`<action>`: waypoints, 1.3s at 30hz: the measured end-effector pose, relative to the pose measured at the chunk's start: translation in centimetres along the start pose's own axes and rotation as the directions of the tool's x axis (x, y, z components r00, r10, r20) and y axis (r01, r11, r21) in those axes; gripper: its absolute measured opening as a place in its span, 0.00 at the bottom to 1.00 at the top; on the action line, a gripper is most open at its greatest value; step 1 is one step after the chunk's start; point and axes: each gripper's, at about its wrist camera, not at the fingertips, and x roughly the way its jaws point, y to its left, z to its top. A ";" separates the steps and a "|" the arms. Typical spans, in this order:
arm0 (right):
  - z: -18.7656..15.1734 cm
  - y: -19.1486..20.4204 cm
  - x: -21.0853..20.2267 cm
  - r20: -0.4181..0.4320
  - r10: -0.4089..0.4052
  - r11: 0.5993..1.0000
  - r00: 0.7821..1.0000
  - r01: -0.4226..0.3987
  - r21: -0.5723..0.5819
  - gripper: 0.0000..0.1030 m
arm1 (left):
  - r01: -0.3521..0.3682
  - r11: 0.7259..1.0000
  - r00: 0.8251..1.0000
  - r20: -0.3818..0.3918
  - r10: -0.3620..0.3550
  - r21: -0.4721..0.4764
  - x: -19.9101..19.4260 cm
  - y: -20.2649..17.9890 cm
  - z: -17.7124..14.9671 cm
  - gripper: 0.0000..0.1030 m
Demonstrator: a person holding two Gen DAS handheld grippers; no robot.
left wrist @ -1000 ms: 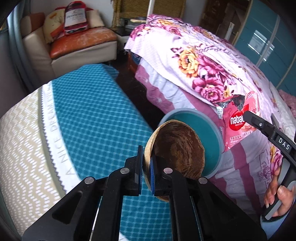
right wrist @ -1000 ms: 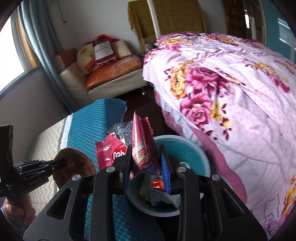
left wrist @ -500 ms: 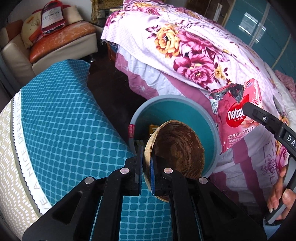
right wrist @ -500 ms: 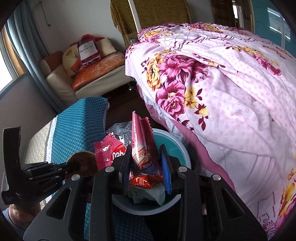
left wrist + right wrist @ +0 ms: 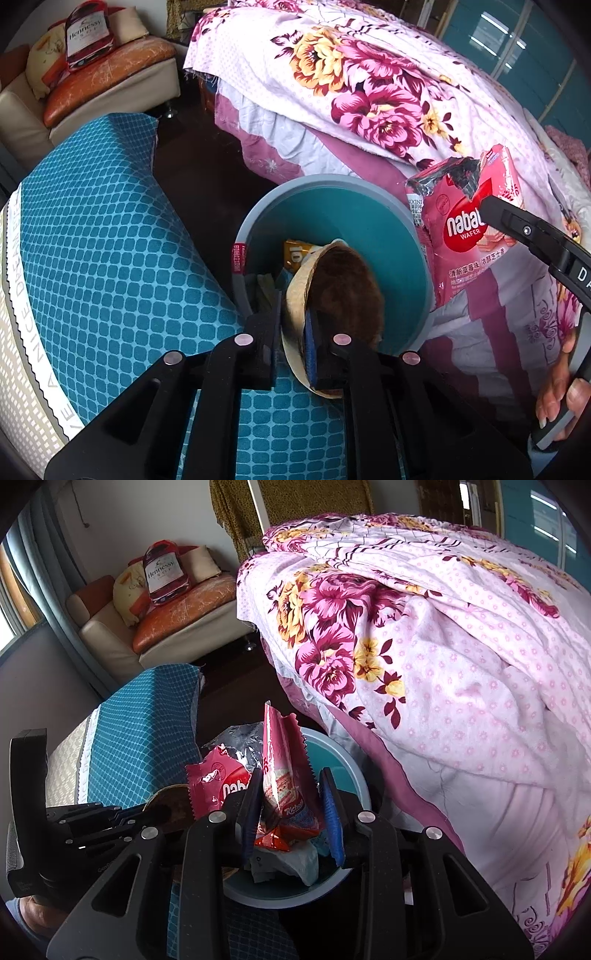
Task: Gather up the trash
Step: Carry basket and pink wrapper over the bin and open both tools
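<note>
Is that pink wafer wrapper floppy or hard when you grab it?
Probably floppy: the pink wafer wrapper hangs crumpled from the right gripper, torn open at its top. Likely very light, since it looks empty. Its shiny film may be a bit slippery.

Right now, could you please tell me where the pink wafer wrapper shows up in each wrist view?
Left wrist view: the pink wafer wrapper is at right, beside the bin's rim, held by the right tongs.
Right wrist view: lower centre, it stands up between the black fingers.
Shared landmark: the teal bin.
</note>
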 end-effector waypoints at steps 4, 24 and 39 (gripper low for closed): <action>-0.1 -0.1 0.2 -0.009 -0.005 1.000 1.000 0.005 0.002 0.30 | 0.018 1.000 1.000 0.008 -0.018 0.000 -0.4 0.0 -0.1 0.24; -0.1 1.2 1.8 -0.057 -0.013 1.000 0.998 0.012 -0.020 0.34 | -0.018 0.997 0.996 0.087 0.025 -0.075 -3.9 2.7 -1.9 0.87; 0.2 2.5 2.1 -0.080 -0.024 0.999 0.996 0.021 -0.037 0.78 | -0.016 0.994 0.996 0.081 0.025 -0.111 -5.0 3.8 -3.2 0.90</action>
